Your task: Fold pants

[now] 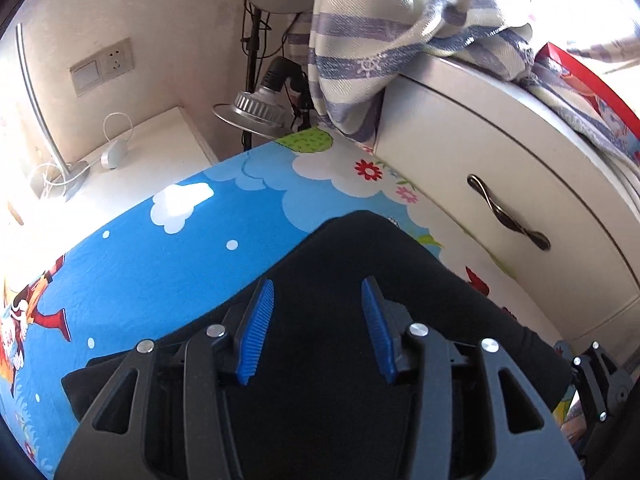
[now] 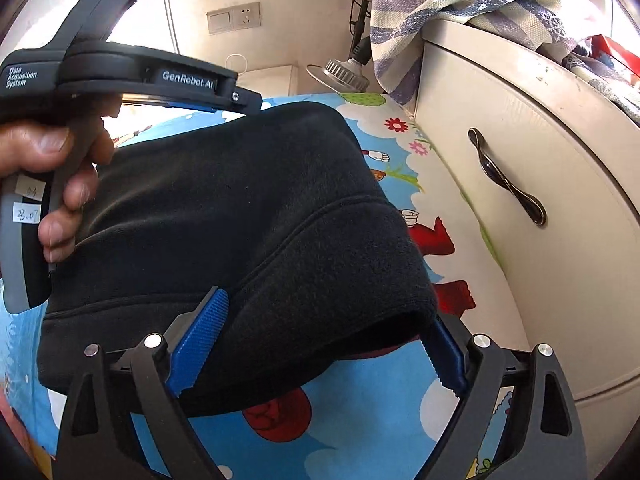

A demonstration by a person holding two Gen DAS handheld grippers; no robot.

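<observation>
Pants: black fleece pants [image 2: 224, 216] lie folded into a thick bundle on a bright cartoon-print sheet [image 1: 132, 256], their far end rounded and their right edge near a cream drawer front [image 2: 532, 216].
Left gripper: the left gripper [image 1: 318, 300] angles down over the middle of the dark cloth, blue pads [image 1: 260, 328] apart with only fabric seen beneath the gap; no pinch shows.
Left hand: in the right wrist view a hand [image 2: 60, 184] wraps the grey handle at the left side of the bundle, fingers curled, the tool's black body reaching across the far left edge of the pants.
Right gripper: the right gripper [image 2: 320, 344] tilts down at the near right corner, jaws spread wide; the thick folded edge sits between them, though whether the pads press it cannot be told.
Surroundings: a striped towel [image 1: 360, 40] hangs over the drawer unit's far corner; a wall socket [image 2: 234, 18] sits beyond.
</observation>
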